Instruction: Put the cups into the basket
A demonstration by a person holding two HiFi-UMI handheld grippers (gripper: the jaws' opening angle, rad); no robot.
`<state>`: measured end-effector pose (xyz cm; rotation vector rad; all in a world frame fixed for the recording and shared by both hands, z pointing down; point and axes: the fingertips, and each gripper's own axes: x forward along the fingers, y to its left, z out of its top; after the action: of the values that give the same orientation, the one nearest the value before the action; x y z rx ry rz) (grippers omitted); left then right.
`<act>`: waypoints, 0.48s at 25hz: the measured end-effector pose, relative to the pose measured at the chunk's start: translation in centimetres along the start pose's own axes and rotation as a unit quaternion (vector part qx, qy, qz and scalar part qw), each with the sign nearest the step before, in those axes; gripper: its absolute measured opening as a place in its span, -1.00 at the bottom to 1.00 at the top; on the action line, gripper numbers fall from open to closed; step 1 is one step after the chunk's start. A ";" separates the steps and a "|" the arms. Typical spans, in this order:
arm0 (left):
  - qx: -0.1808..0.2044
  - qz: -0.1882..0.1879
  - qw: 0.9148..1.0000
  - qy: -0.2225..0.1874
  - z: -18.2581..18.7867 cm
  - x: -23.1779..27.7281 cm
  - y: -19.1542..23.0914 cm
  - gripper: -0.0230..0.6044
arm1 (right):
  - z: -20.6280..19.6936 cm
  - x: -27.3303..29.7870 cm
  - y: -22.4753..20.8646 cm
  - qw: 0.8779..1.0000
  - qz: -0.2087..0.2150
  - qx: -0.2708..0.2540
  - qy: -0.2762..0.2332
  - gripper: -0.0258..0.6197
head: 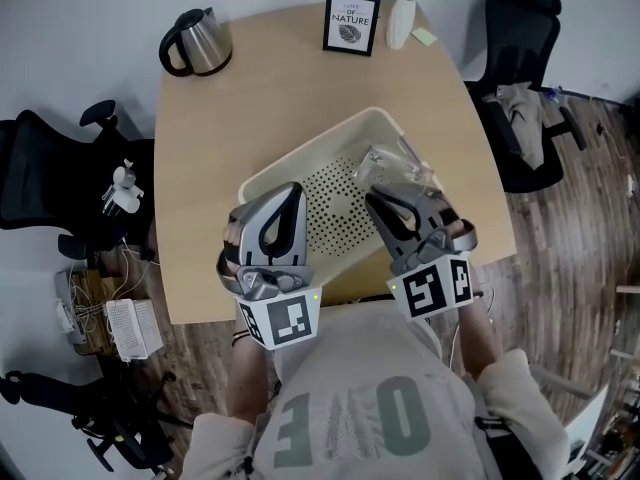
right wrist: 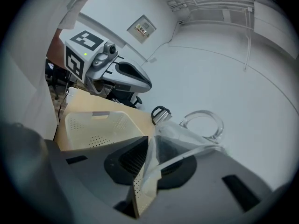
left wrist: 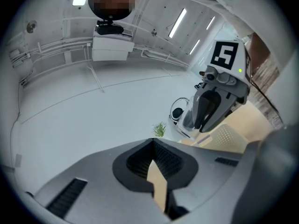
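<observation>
Right gripper (right wrist: 148, 162) is clamped on the thin wall of the clear glass handled cup (right wrist: 183, 136), which looks light, slick and breakable, over the cream perforated plastic basket (right wrist: 88, 125); left gripper (left wrist: 156, 181) is closed and empty.

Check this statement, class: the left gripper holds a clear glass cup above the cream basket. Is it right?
No. It is the right gripper that holds the clear glass cup above the cream basket; the right gripper view shows its jaws shut on the glass wall. The left gripper holds nothing.
</observation>
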<state>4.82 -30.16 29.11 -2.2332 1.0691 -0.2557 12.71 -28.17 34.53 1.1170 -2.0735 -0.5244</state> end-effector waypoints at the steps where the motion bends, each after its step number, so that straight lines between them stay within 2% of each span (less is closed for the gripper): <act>1: -0.006 0.000 1.000 0.000 -0.3 0.2 0.1 -0.91 | -0.4 0.7 0.3 1.000 0.007 0.000 0.006 -0.79; 7: -0.025 -0.006 1.000 -0.001 -1.2 1.3 -0.1 -0.91 | -2.2 4.0 2.3 0.997 0.058 -0.028 0.052 -0.79; 12: -0.053 -0.010 0.998 0.012 -3.1 1.3 -0.8 -0.91 | -4.2 6.6 4.9 0.987 0.112 -0.077 0.084 -0.79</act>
<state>4.87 -32.20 31.87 -2.3408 1.0961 -0.2405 10.74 -31.16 43.04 0.7980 -1.9446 -0.4553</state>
